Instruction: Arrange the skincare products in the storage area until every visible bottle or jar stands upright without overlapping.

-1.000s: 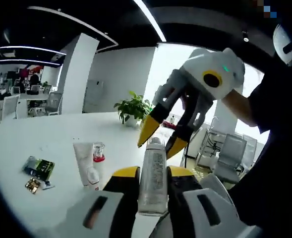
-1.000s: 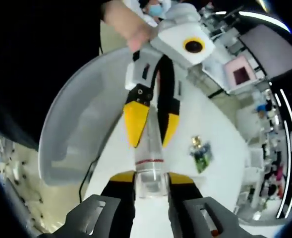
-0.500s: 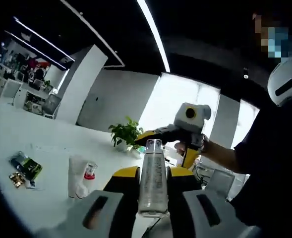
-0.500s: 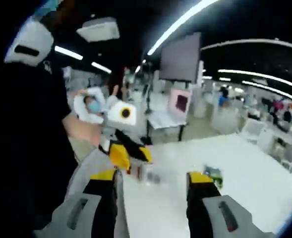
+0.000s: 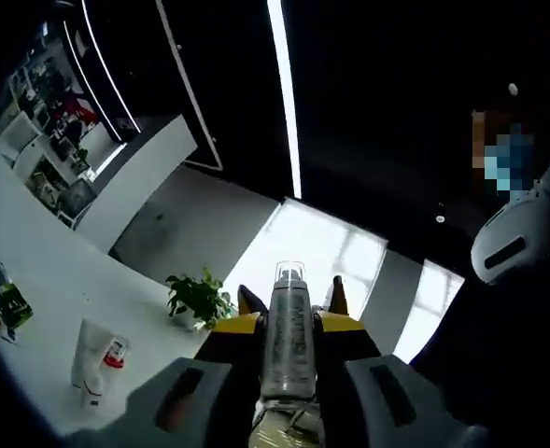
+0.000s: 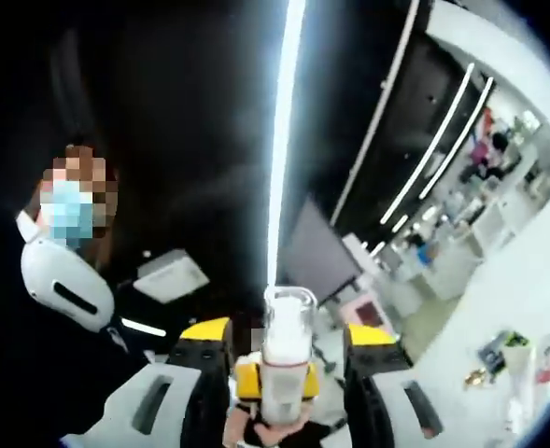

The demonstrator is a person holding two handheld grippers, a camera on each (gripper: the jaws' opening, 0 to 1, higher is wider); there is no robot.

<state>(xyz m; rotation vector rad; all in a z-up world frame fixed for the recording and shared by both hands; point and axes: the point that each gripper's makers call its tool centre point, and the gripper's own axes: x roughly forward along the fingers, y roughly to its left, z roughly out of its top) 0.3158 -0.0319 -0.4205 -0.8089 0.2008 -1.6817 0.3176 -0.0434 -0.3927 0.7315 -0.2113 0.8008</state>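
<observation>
A clear tall bottle (image 5: 289, 359) stands upright between the jaws of my left gripper (image 5: 289, 327), which is shut on it, lifted above the white table (image 5: 41, 280). The yellow tips of my right gripper (image 5: 291, 297) flank the bottle's upper part from behind, apart from it. In the right gripper view the bottle's clear cap (image 6: 287, 317) rises between the wide-set jaws of my right gripper (image 6: 287, 343), which is open. Just below the cap, the left gripper (image 6: 276, 385) grips the bottle. A white tube (image 5: 90, 359) and a small red-capped bottle (image 5: 114, 357) lie on the table.
A green packet (image 5: 4, 299) lies further left on the table, and a potted plant (image 5: 198, 297) stands at its far edge. In the right gripper view the green packet (image 6: 508, 345) and the red-capped bottle (image 6: 545, 359) sit at the lower right. A person stands close behind.
Both views have tilted up toward the ceiling. The right gripper let go of the bottle's cap, swung away, and now stands open around the bottle's top again. The left gripper kept its hold.
</observation>
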